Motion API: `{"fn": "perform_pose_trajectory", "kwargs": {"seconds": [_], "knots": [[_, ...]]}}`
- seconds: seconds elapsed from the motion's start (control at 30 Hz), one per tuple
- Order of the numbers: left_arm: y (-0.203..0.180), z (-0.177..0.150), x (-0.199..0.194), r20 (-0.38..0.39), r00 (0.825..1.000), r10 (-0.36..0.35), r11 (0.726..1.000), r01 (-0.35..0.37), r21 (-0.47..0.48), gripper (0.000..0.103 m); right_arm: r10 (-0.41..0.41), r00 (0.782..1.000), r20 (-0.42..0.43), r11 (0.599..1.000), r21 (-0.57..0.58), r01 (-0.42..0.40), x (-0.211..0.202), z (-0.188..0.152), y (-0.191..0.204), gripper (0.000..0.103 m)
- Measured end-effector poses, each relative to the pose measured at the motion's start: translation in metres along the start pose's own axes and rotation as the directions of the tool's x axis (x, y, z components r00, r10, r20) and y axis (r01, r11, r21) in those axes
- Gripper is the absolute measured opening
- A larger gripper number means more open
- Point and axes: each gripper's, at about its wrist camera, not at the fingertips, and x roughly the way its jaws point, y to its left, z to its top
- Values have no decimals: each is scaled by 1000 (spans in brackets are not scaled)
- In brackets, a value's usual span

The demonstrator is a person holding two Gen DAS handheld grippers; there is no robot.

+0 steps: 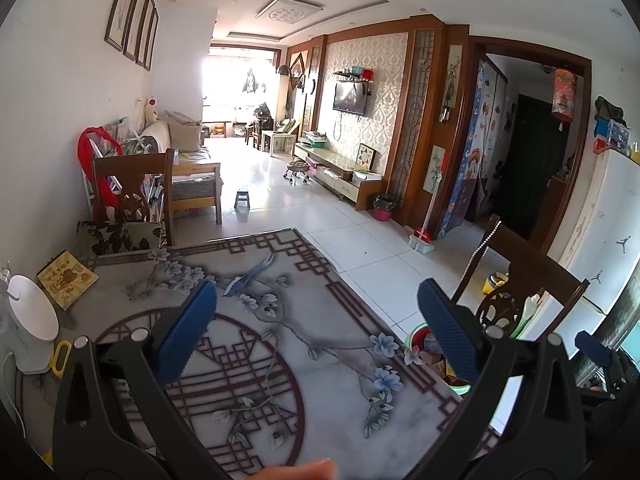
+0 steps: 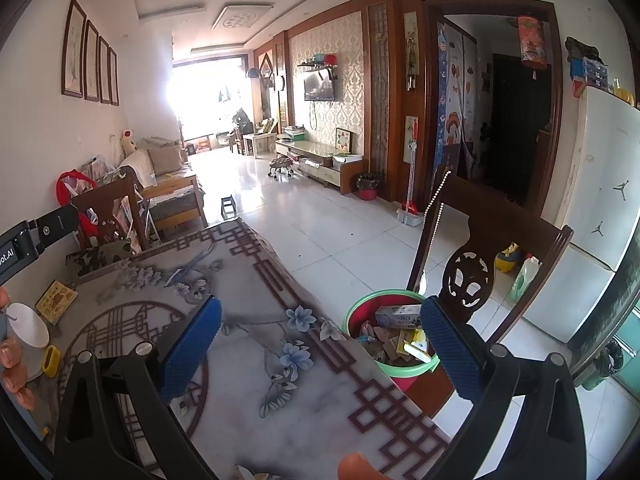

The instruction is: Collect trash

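My left gripper (image 1: 316, 336) and right gripper (image 2: 320, 348) both hang spread and empty above the table (image 2: 256, 280); the trash-filled bin (image 2: 390, 334) stands just beside the table.

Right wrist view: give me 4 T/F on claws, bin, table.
1. Both claws are open and empty. True: right claw and left claw hold nothing.
2. The bin is empty. False: it holds boxes and wrappers.
3. The bin stands on the table. False: it sits on a chair seat beside the table's edge.
4. A yellow box lies on the table's far left. True.
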Motion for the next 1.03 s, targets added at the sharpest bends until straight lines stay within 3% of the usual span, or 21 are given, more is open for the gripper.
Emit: {"fn": "perform_pose_trajectory", "kwargs": {"seconds": [0.5,0.77,0.83,0.9,0.97,1.0,1.03], "knots": [[18,-3,23,-47,998,47,999,-48,-20,98,36,998,-52,999,-19,-37,28,5,17,96],[31,-10,47,-90,994,57,998,-58,-17,98,67,991,-119,996,-45,-73,64,3,34,96],[43,-19,58,-110,990,91,995,-94,-22,98,79,985,-152,994,-61,-89,81,-1,42,96],[64,-36,73,-157,977,146,987,-155,-42,98,89,977,-194,991,-80,-106,103,-10,52,96],[90,-59,89,-228,950,212,972,-230,-54,98,98,962,-255,986,-104,-127,134,-26,66,96],[107,-74,98,-271,927,259,956,-286,-62,98,98,957,-272,985,-114,-134,144,-32,71,96],[133,-98,108,-328,889,320,929,-362,-74,98,102,949,-297,981,-130,-147,161,-41,78,96]]}}
